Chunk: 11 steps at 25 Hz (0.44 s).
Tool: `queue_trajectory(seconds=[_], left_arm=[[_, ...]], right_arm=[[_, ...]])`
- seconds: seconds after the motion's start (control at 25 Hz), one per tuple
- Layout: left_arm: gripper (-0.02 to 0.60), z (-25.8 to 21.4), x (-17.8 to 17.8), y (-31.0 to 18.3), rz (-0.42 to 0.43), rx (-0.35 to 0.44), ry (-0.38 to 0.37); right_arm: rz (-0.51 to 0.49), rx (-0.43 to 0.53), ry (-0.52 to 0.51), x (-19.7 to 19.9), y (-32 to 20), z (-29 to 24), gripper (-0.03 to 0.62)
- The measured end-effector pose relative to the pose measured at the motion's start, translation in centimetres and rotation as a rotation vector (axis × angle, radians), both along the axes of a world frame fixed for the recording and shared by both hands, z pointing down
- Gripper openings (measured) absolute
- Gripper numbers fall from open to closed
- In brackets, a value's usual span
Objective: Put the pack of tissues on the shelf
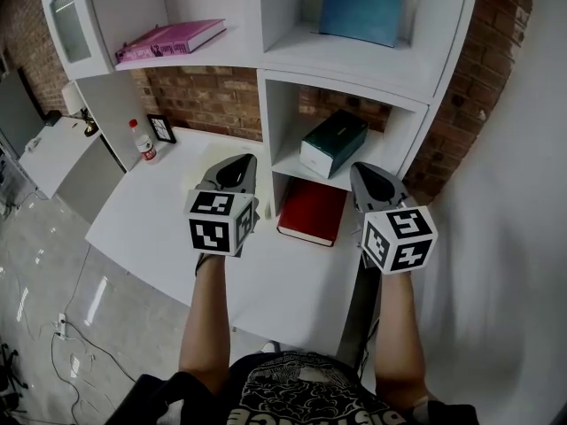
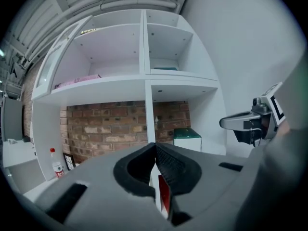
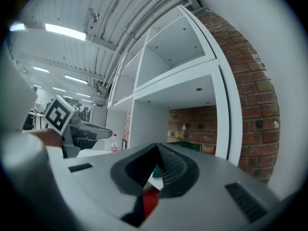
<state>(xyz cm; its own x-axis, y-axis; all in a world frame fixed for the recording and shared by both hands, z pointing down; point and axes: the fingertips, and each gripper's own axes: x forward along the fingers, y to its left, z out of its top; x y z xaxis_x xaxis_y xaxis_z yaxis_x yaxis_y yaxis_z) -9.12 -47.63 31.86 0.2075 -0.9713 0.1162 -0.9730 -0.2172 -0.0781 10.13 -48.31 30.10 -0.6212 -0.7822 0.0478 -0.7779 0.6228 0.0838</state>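
The pack of tissues (image 1: 332,142), a green-topped white box, lies on the low right shelf (image 1: 292,162) of the white shelf unit. It shows small in the left gripper view (image 2: 186,134) and as a green sliver in the right gripper view (image 3: 185,147). My left gripper (image 1: 239,161) hangs over the desk just left of that shelf, its jaws closed tip to tip (image 2: 155,146) with nothing between them. My right gripper (image 1: 370,170) hovers right of the pack, jaws also meeting at the tips (image 3: 158,146), empty. Neither gripper touches the pack.
A red book (image 1: 312,211) lies flat under the tissue shelf. A pink book (image 1: 173,39) and a blue item (image 1: 363,5) sit on upper shelves. On the white desk (image 1: 159,211), a water bottle (image 1: 143,140) and a small picture frame (image 1: 162,128) stand by the brick wall.
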Motion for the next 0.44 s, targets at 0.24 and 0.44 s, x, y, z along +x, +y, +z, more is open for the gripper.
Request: queue_trajectory(seconds=[0.24,0.44], left_arm=[[0.008,-0.16,0.07,-0.04,-0.001,0.006,0.009],[0.008,-0.10,0.41,-0.08,0.006,0.007,0.008]], right_arm=[[0.001,-0.007,-0.007,-0.03,0.04,0.16,0.003],[0.004,-0.007,-0.012,0.03,0.07,0.15,0.003]])
